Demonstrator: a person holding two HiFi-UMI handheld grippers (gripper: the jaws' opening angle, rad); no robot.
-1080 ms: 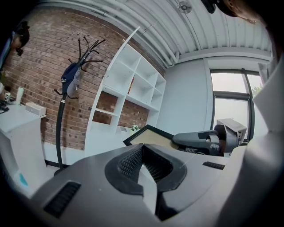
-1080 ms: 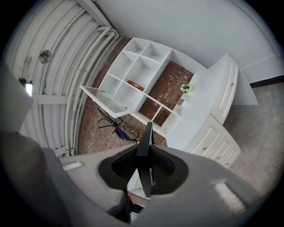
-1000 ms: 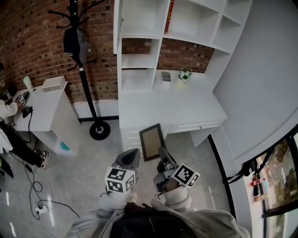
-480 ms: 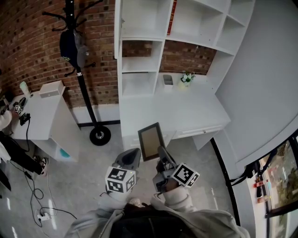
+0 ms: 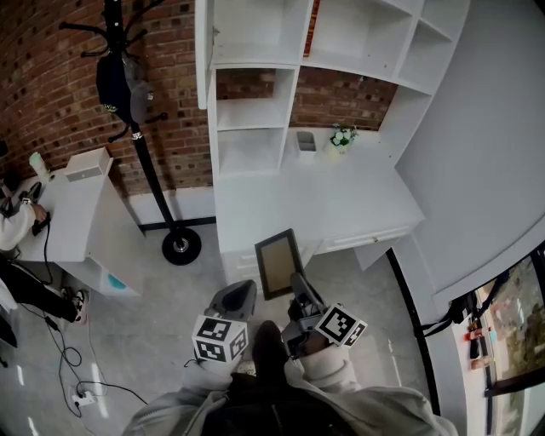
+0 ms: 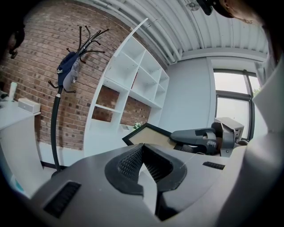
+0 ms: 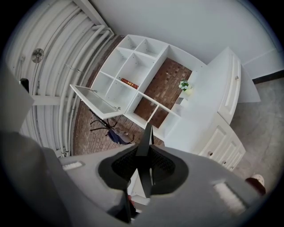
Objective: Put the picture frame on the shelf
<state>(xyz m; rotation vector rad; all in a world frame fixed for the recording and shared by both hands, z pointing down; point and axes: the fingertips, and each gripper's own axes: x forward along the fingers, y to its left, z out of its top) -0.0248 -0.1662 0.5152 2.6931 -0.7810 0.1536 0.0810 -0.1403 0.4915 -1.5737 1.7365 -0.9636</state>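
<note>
The picture frame (image 5: pixel 278 263), black-edged with a tan panel, hangs in the air in front of the white desk (image 5: pixel 341 200). My right gripper (image 5: pixel 298 281) is shut on its lower right edge. In the right gripper view the frame (image 7: pixel 145 141) stands edge-on between the pads. To its left my left gripper (image 5: pixel 241 291) is shut with nothing in it. The left gripper view shows its jaw tips together (image 6: pixel 141 148), with the frame (image 6: pixel 148 136) and the right gripper's fingers (image 6: pixel 195 134) just beyond. The white shelf unit (image 5: pixel 255 111) rises behind the desk with open compartments.
A small flower pot (image 5: pixel 341 137) and a grey cup (image 5: pixel 305 143) stand at the desk's back. A red book (image 5: pixel 312 25) leans in an upper compartment. A black coat rack (image 5: pixel 140 145) stands left of the shelf, then a white side table (image 5: pixel 72 204). A person's arm (image 5: pixel 15 223) shows far left.
The desk and shelf have slid slightly in the head view as I step forward; a dark shoe now shows between the grippers. The frame stays in the right gripper's hold.
</note>
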